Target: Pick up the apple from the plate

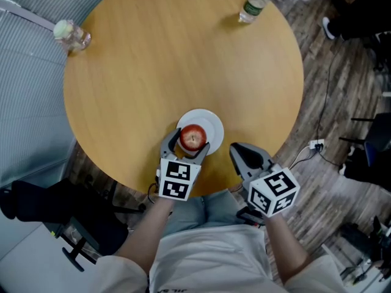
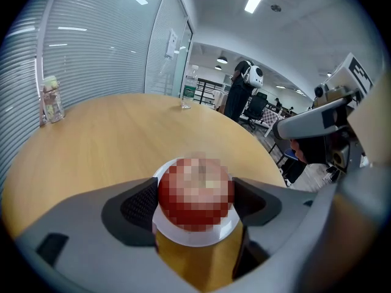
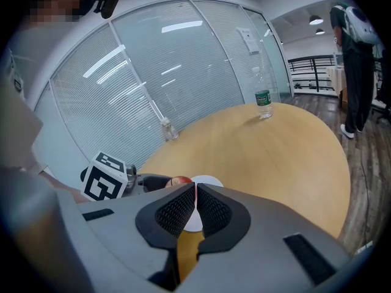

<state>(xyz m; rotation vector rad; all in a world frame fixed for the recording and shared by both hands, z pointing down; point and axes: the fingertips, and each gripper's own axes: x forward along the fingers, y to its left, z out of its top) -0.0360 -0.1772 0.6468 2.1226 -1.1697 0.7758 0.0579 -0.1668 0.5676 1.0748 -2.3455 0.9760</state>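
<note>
A red apple (image 1: 193,137) sits on a small white plate (image 1: 211,124) near the front edge of the round wooden table (image 1: 171,60). My left gripper (image 1: 190,141) reaches in from the near side with a jaw on each side of the apple. In the left gripper view its pads (image 2: 139,206) lie against both flanks of the apple (image 2: 195,194), which still rests over the plate (image 2: 198,237). My right gripper (image 1: 237,152) hovers at the table edge to the right of the plate. In the right gripper view its pads (image 3: 183,211) meet with nothing between them.
A water bottle (image 1: 255,2) stands at the far right of the table, and a clear jar (image 1: 71,35) at the far left. A black chair (image 1: 55,209) is on the floor at the left. Cables (image 1: 317,145) lie on the floor at the right.
</note>
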